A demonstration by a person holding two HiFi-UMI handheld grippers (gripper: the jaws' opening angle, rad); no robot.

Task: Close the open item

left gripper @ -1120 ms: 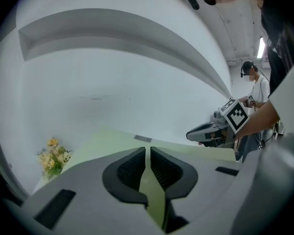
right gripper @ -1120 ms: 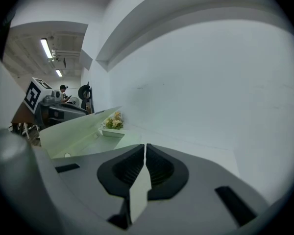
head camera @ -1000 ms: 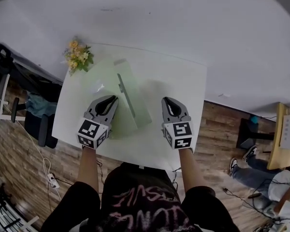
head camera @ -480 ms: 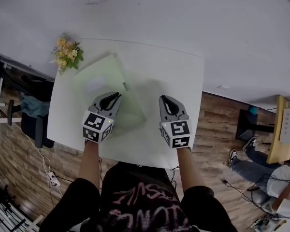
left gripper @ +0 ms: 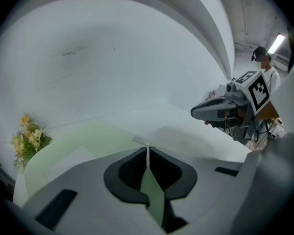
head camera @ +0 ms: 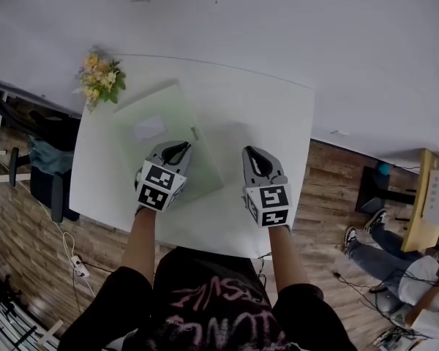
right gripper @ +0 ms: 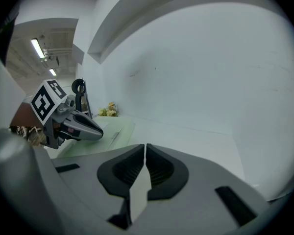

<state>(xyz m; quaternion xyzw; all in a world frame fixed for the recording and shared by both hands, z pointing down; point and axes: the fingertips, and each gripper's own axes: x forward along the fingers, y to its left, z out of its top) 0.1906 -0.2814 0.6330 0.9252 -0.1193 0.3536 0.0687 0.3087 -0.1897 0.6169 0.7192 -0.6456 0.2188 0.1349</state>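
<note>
1 green folder [head camera: 157, 123] flat, 1 bouquet [head camera: 99, 79]; 2 grippers clenched, empty: left gripper [head camera: 181, 147], right gripper [head camera: 254, 153].

A pale green flat folder [head camera: 168, 148] bears a white rectangular label [head camera: 148, 129]. The white square bench [head camera: 263, 115] is plain. The yellow and orange flowers [head camera: 99, 79] have green leaves. The grey left gripper [head camera: 181, 146] and grey right gripper [head camera: 254, 152] carry black-and-white patterned cubes.

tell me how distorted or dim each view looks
Head view: fisheye bows the white table's edges, light flat and dim, soft shadow right of the green folder. Left gripper view: black round vignette, wall curves. Right gripper view: same vignette, ceiling lamp glares at upper left.
</note>
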